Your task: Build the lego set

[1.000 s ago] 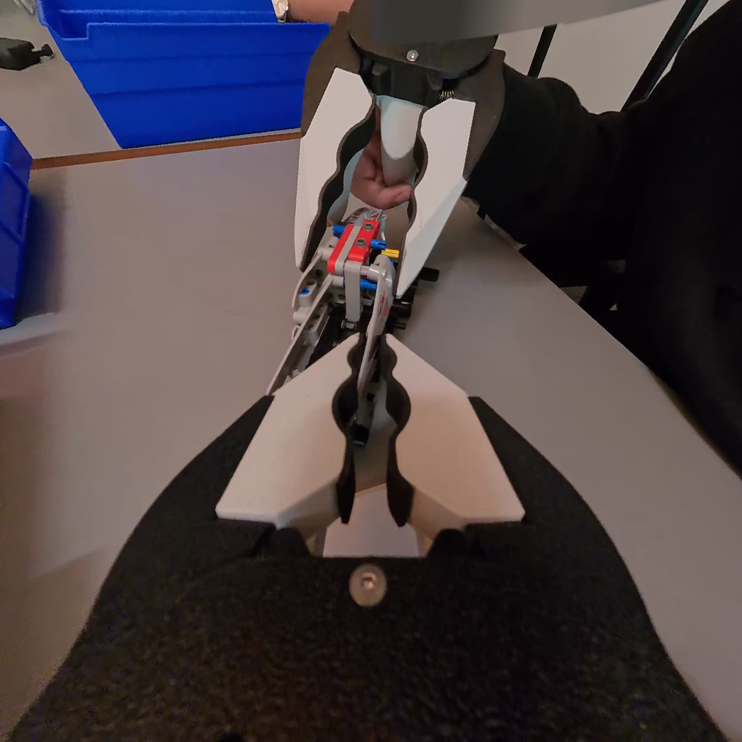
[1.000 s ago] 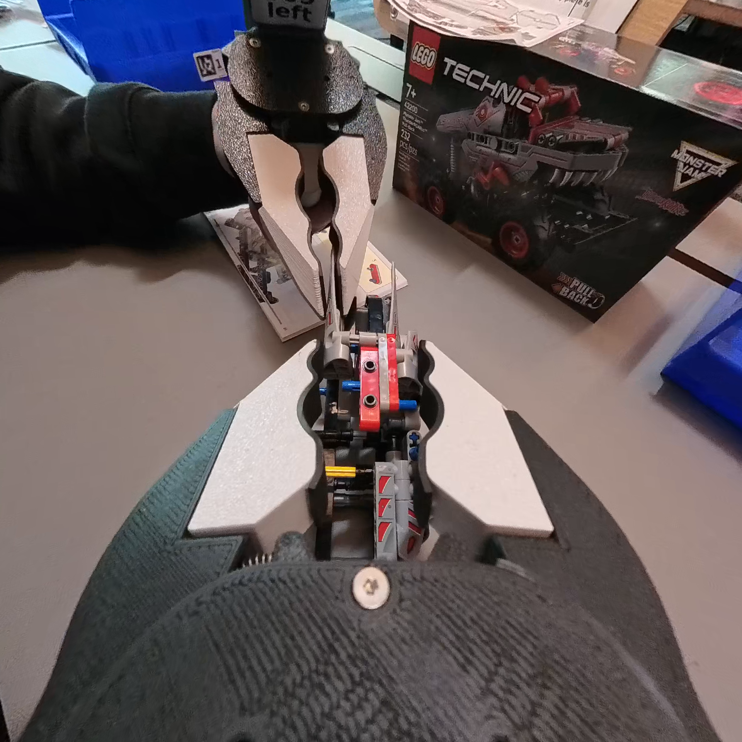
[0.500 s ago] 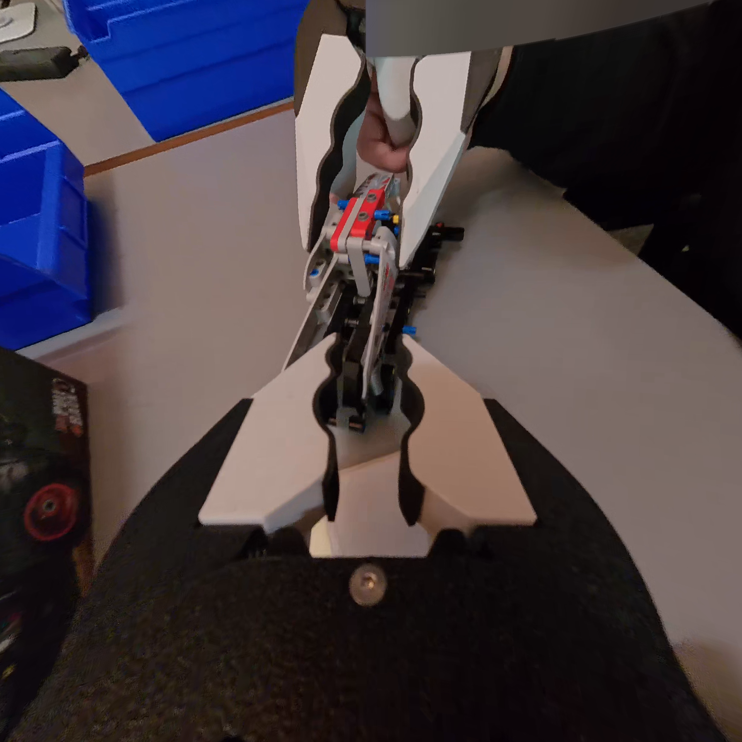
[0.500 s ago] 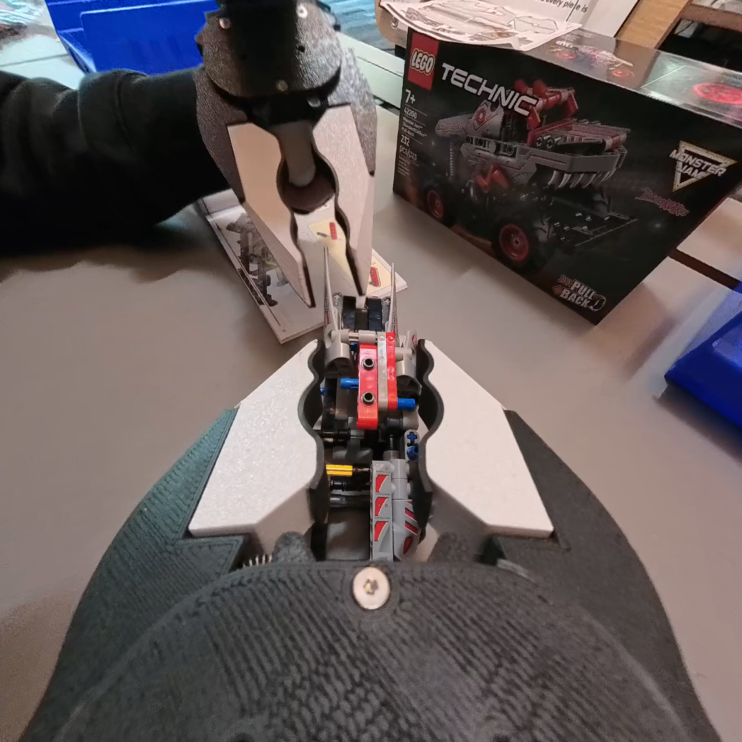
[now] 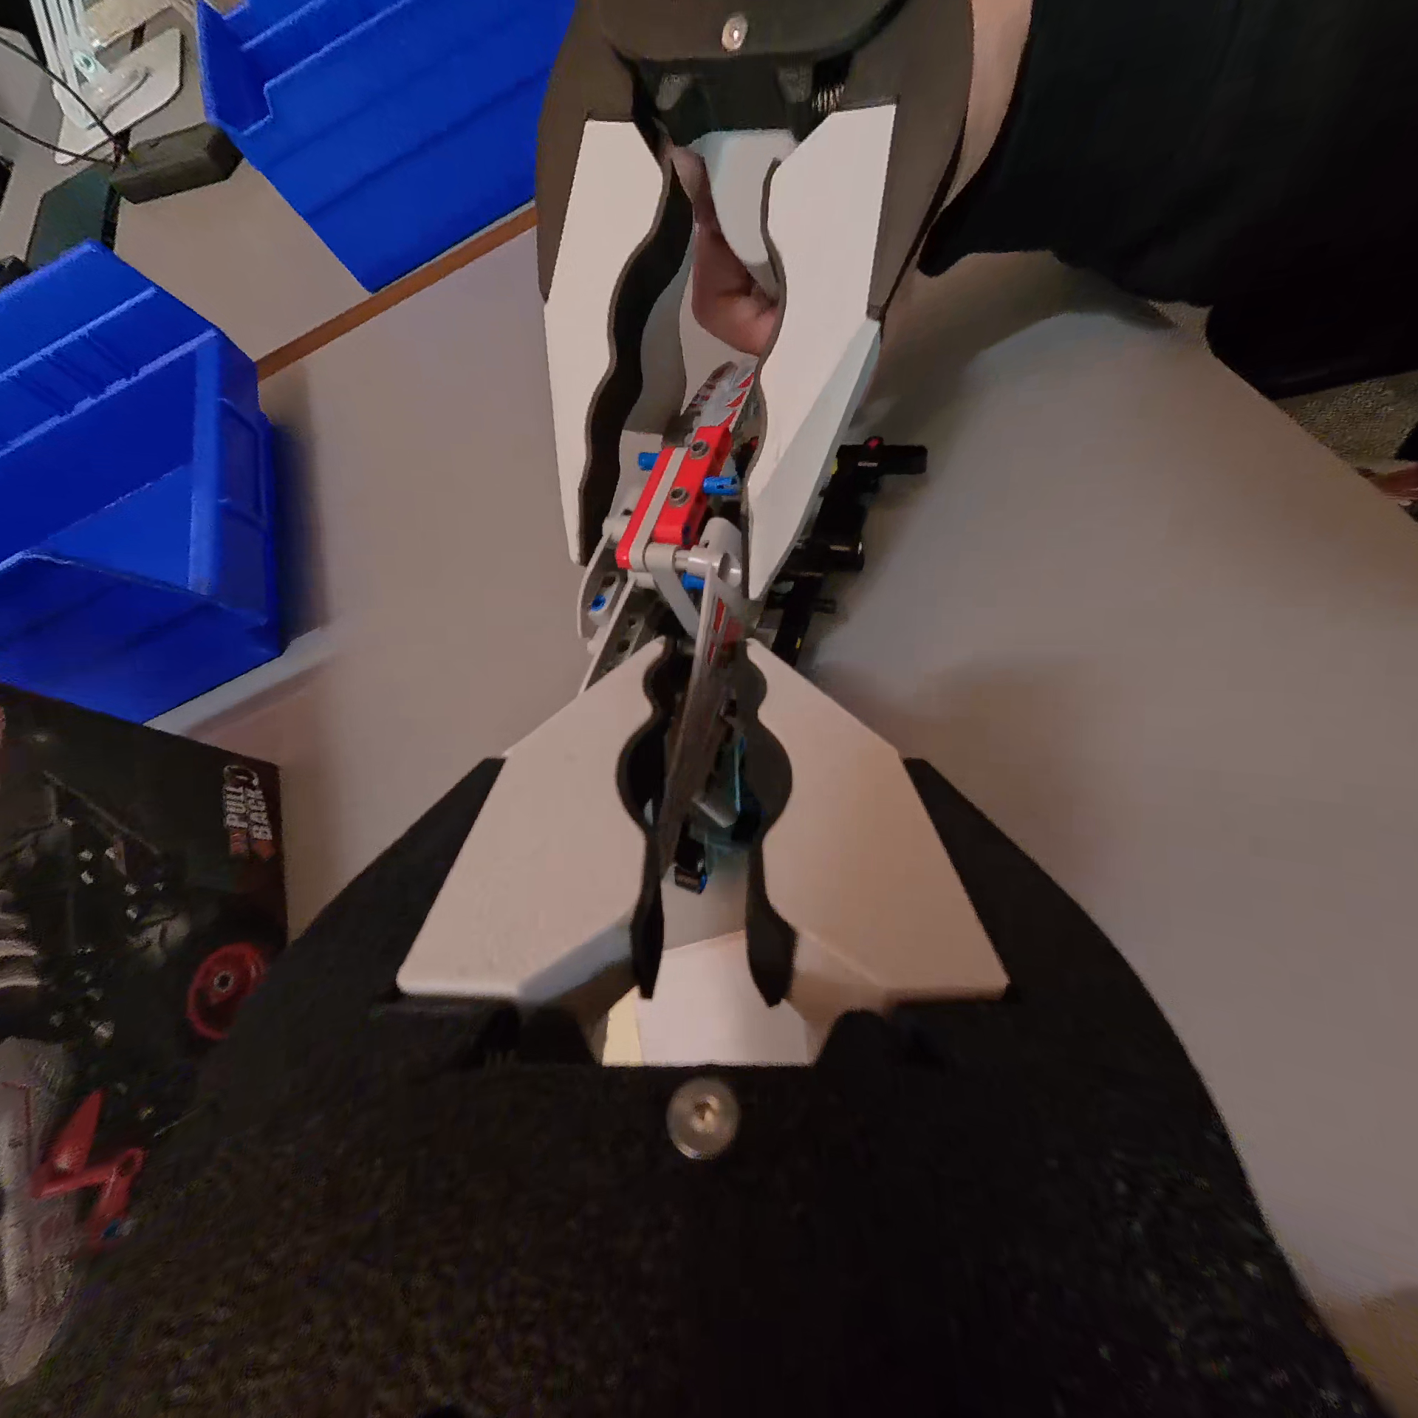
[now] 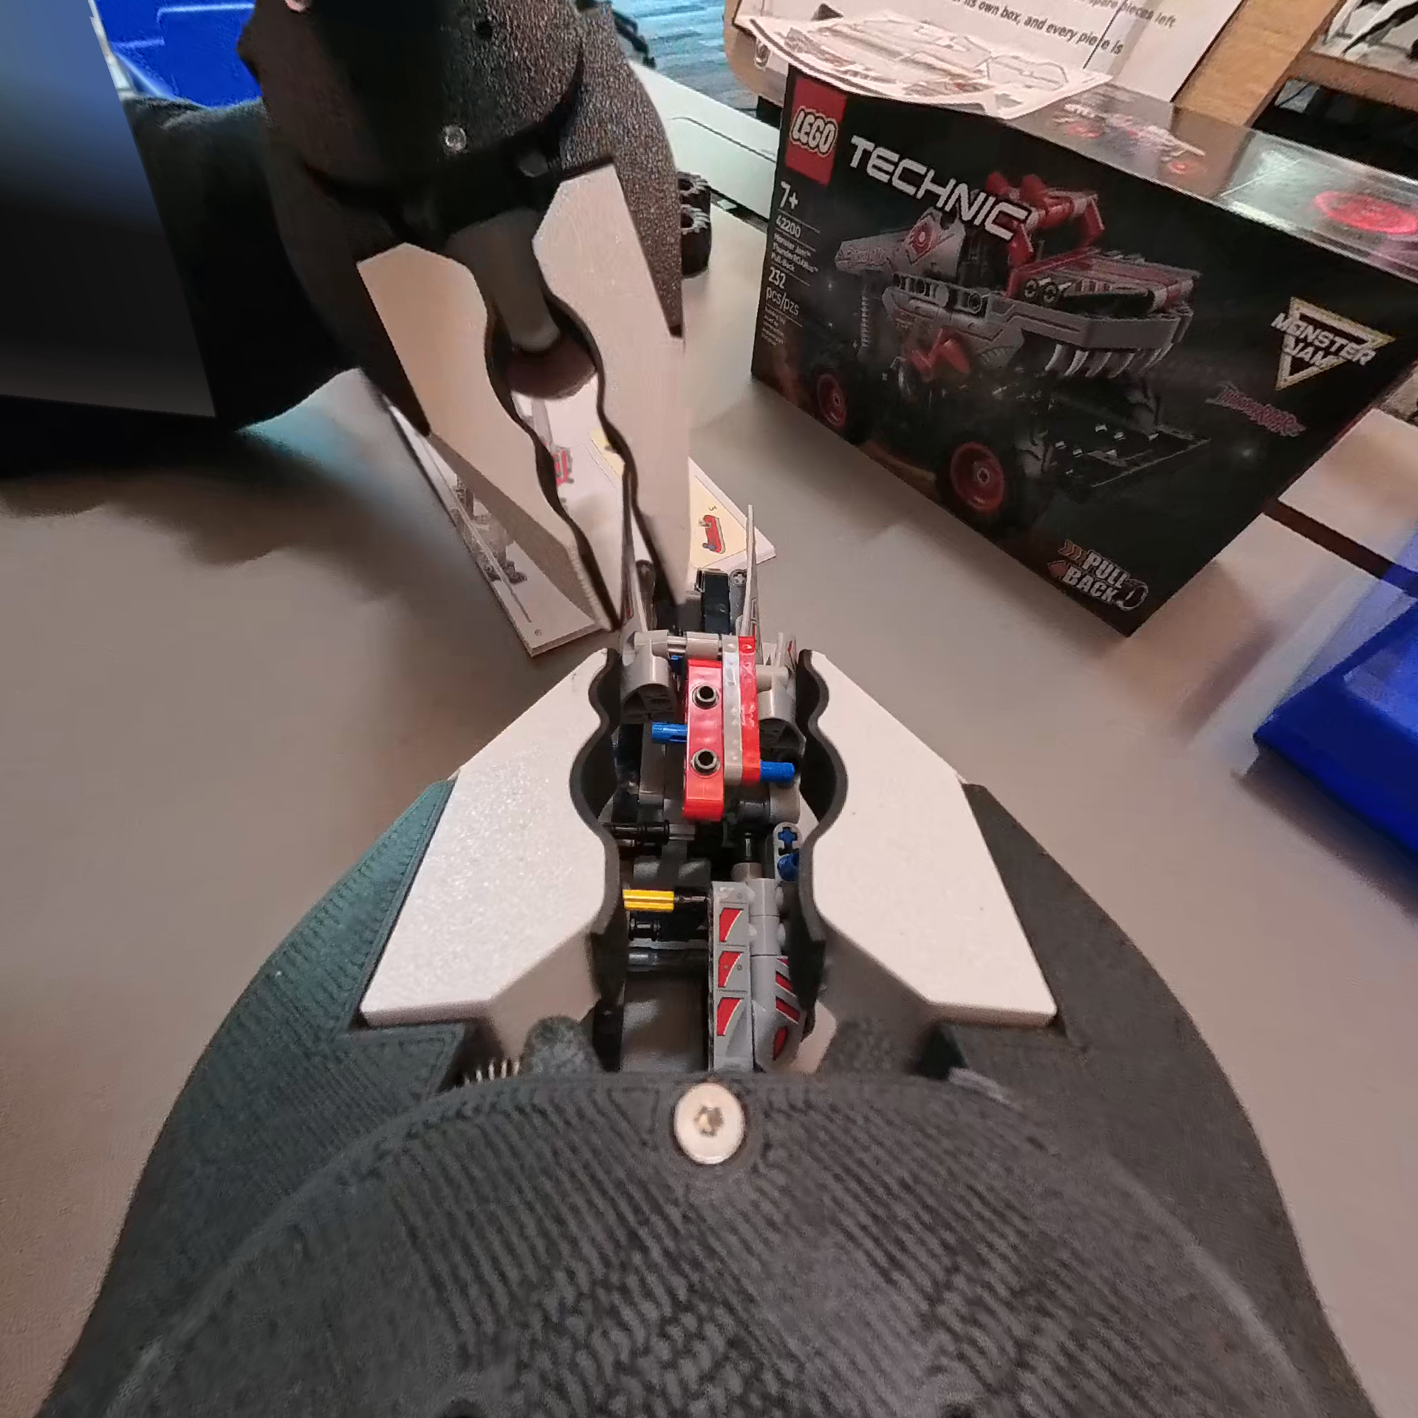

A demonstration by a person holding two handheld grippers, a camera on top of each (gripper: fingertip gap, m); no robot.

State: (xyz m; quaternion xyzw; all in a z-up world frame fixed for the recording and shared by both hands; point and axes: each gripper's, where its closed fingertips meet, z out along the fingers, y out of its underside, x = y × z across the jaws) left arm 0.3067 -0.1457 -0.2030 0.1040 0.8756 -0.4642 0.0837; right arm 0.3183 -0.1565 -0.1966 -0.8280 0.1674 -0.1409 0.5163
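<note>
The part-built lego model (image 6: 713, 737), grey and black with a red beam and blue pins, sits between the fingers of my right gripper (image 6: 710, 660), which is shut on its body just above the grey table (image 6: 230, 690). My left gripper (image 5: 706, 648) faces it from the other side. Its fingers are closed on the model's thin grey pointed side panel (image 5: 702, 675). In the left wrist view the right gripper (image 5: 667, 575) reaches in from the top, over the model (image 5: 671, 499). In the right wrist view the left gripper (image 6: 641, 614) comes down from the upper left.
The lego set box (image 6: 1074, 345) stands at the back right and also shows in the left wrist view (image 5: 130, 882). An instruction booklet (image 6: 499, 529) lies behind the model. Blue bins (image 5: 115, 499) (image 5: 368, 115) (image 6: 1366, 729) line the table edges. Black tyres (image 6: 694, 222) sit far back. Only a small space, under 4 cm, lies between the two pairs of fingers.
The left gripper opened and lifted off the grey panel half a second ago, then came back down and closed on it again. The right gripper kept hold of the model.
</note>
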